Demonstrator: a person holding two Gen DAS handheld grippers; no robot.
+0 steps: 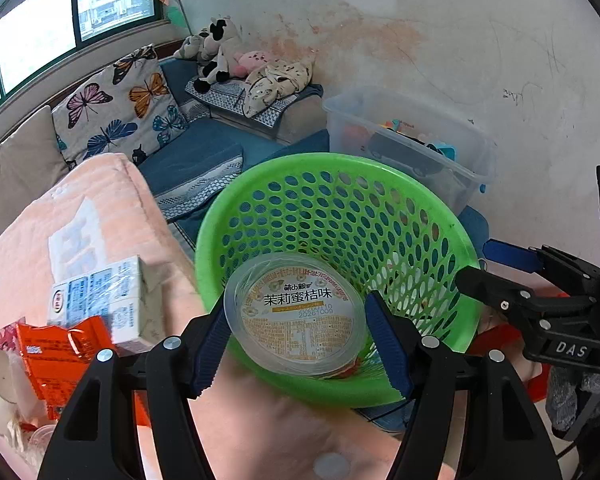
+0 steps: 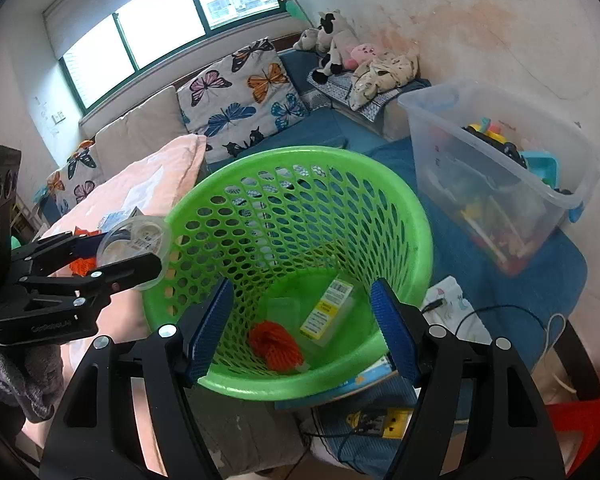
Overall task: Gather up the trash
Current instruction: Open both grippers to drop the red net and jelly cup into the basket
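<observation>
Clear lidded cup (image 1: 296,316), orange-printed label up, tilted, clamped at the green basket's (image 1: 466,248) near rim. Basket perforated, round, tipped slightly. Inside on its floor: orange net wad (image 2: 276,344), beside it a clear packet (image 2: 326,312) with yellow label.

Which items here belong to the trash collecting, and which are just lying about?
Belongs to the job:
jelly cup held in the left gripper
green basket
orange net and clear packet inside it
orange wrapper, carton

Lying about:
toy bin
butterfly cushion
plush toys
</observation>
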